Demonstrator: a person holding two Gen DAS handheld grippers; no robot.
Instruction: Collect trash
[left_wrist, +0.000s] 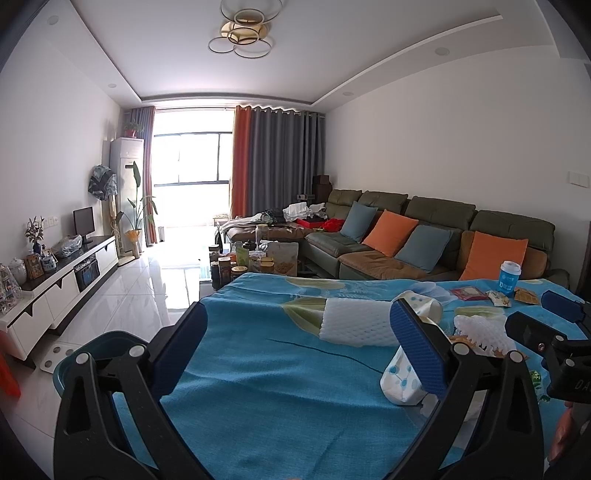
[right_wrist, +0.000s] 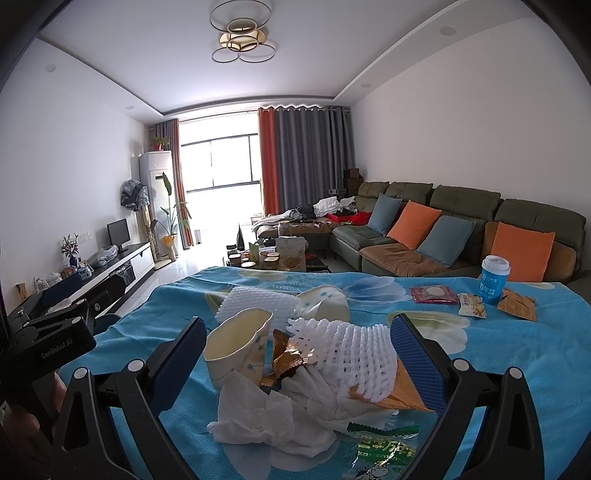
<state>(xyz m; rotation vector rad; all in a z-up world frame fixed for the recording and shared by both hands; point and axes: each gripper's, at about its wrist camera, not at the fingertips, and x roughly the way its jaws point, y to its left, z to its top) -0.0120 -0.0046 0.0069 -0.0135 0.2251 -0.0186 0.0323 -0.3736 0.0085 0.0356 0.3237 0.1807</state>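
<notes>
Two pairs of blue-padded fingers are held spread wide, with nothing gripped in either. The right gripper (right_wrist: 295, 363) is aimed low over the main heap of litter, so that its fingers flank it: a crushed white paper cup with blue dots (right_wrist: 236, 345), a white foam fruit net (right_wrist: 351, 358), a gold foil wrapper (right_wrist: 286, 360), crumpled white tissue (right_wrist: 273, 417) and a green printed snack packet (right_wrist: 384, 443). The left gripper (left_wrist: 295, 354) is pointed at bare blue floral cloth covering the worktop (left_wrist: 258, 387), apparently kept clear beside the teal plastic bin (left_wrist: 92, 350) at the worktop's edge, which is judged to be the destination. Further out, a red sachet (right_wrist: 434, 294), small wrappers (right_wrist: 472, 305) and a blue-and-white lidded cup (right_wrist: 494, 280) are left well apart from the heap. Collection appears not yet begun.
</notes>
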